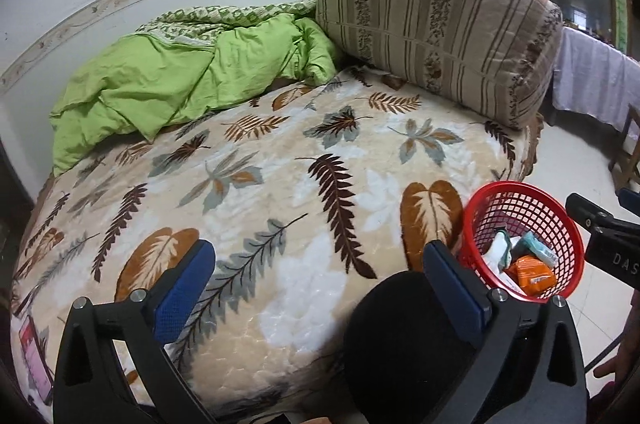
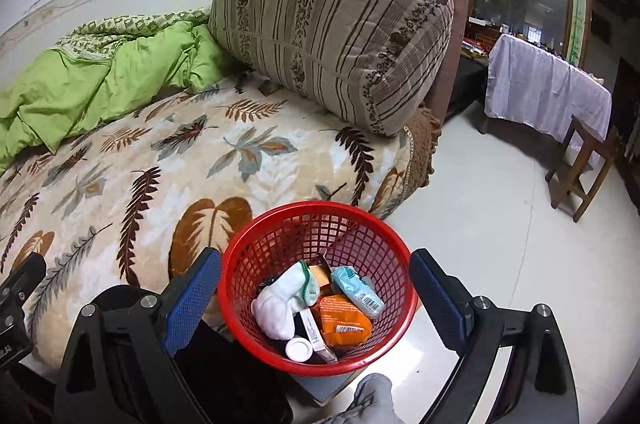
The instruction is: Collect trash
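Observation:
A red mesh basket point(image 2: 320, 224) stands beside the bed and holds trash: a white sock point(image 2: 280, 304), an orange packet point(image 2: 344, 320), a light blue packet point(image 2: 356, 288), a white box point(image 2: 316, 336) and a white bottle cap point(image 2: 298, 348). My right gripper point(image 2: 316, 308) is open and empty, its blue pads either side of the basket, above it. My left gripper point(image 1: 320, 288) is open and empty over the front of the leaf-patterned blanket point(image 1: 280, 183). The basket point(image 1: 532, 207) shows at the right of the left wrist view, with the right gripper's black body point(image 1: 608, 240) beyond it.
A green quilt point(image 1: 180, 75) and a striped pillow point(image 1: 440, 35) lie at the back of the bed. A black round object point(image 1: 392, 336) sits at the bed's front edge. A pink item point(image 1: 34, 356) lies at the blanket's left. A wooden stool point(image 2: 580, 171) and cloth-covered table point(image 2: 548, 87) stand right.

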